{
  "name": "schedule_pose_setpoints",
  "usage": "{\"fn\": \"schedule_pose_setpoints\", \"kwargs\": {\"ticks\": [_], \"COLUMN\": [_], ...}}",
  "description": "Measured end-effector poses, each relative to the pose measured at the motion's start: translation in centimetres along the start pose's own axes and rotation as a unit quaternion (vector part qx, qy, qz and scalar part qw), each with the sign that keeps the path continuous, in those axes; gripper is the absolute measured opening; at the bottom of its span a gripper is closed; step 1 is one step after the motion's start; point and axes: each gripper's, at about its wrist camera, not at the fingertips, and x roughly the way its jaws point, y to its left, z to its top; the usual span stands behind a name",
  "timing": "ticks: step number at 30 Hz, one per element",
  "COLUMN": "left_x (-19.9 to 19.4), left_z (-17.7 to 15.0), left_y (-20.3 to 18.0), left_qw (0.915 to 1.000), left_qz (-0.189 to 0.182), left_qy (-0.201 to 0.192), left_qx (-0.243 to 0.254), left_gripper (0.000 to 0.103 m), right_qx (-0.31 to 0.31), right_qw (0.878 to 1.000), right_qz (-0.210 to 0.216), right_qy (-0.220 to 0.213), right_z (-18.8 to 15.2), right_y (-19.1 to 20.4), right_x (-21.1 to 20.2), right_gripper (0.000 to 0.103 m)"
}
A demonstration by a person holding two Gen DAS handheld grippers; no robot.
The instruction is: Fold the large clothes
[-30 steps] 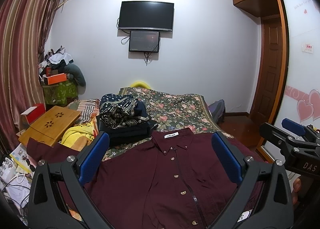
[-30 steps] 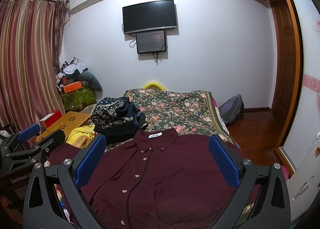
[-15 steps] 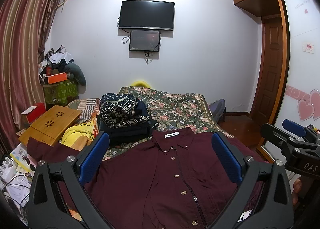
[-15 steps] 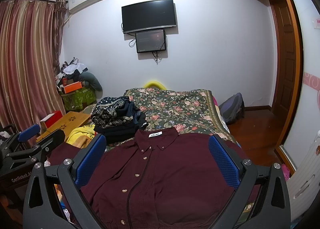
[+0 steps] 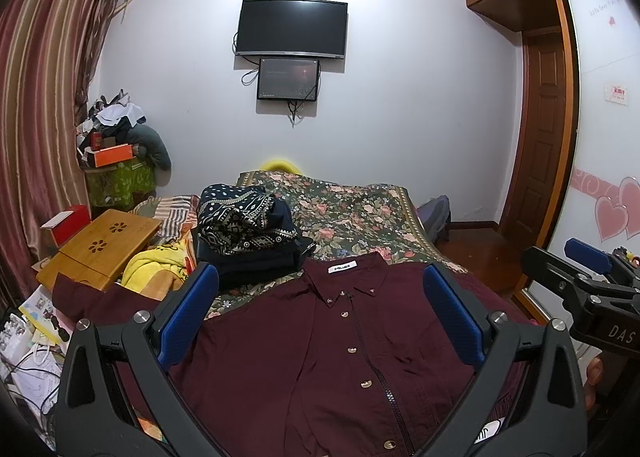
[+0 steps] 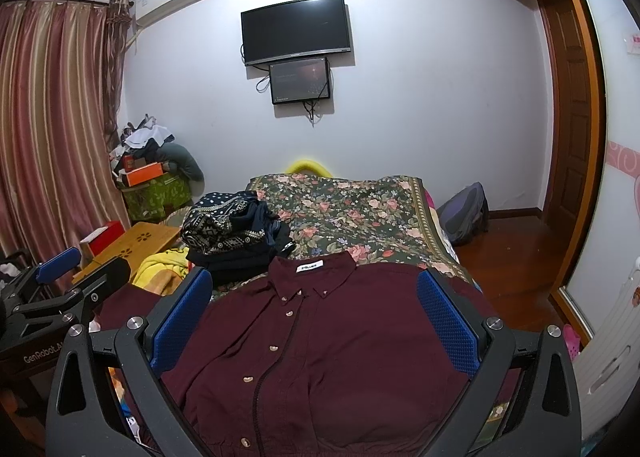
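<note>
1. Two grippers hang above the bed [image 5: 360,213] with nothing between their blue pads.
2. The left gripper [image 5: 320,313] has its jaws spread wide, released; the shirt [image 5: 320,357] lies below it.
3. The right gripper [image 6: 314,321] is likewise spread wide and empty, over the shirt's [image 6: 340,357] chest.
4. The maroon shirt lies flat, front up and buttoned, at the near end of the floral bed [image 6: 360,213], collar pointing toward the far wall.
5. One sleeve [image 5: 100,297] stretches out to the left, reaching the bed's edge.
6. A clothes pile [image 5: 244,233] sits just beyond the collar, to its left.
7. A wooden tray [image 5: 100,245] lies left of the pile.
</note>
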Motion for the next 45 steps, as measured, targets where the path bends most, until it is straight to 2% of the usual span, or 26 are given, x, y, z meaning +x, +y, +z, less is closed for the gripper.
{"fn": "schedule_pose_setpoints", "kwargs": {"ticks": [19,25,28,34,37,43,45], "left_x": [1.2,2.1,2.8,4.9,6.4,9.2,10.3], "left_z": [0.0,0.6,1.0,0.9,-0.1,-3.7,-5.6], "left_y": [0.6,2.6,4.9,12.6,17.6,27.1,30.5], "left_qw": [0.9999,0.9991,0.9972,0.9839,0.9717,0.9505,0.9379], "left_qz": [0.006,0.038,0.070,0.162,0.213,0.247,0.259], "left_qy": [0.010,0.004,-0.001,0.006,0.025,0.090,0.118], "left_qx": [-0.009,-0.016,-0.026,-0.076,-0.100,-0.166,-0.198], "left_gripper": [0.103,0.103,0.103,0.103,0.103,0.103,0.103], "right_qx": [0.003,-0.001,-0.004,-0.006,-0.005,-0.005,-0.003], "right_qw": [1.000,1.000,1.000,0.999,0.998,0.995,0.994], "right_qz": [-0.002,-0.010,-0.016,-0.033,-0.042,-0.063,-0.069], "right_qy": [0.007,0.012,0.017,0.032,0.044,0.073,0.084], "right_z": [0.2,0.4,0.5,0.6,0.5,0.3,0.2], "right_y": [-0.5,-0.7,-0.8,-1.1,-1.3,-1.8,-1.9], "right_x": [0.8,1.7,2.4,4.3,5.6,8.7,9.8], "right_gripper": [0.102,0.102,0.102,0.102,0.102,0.102,0.102]}}
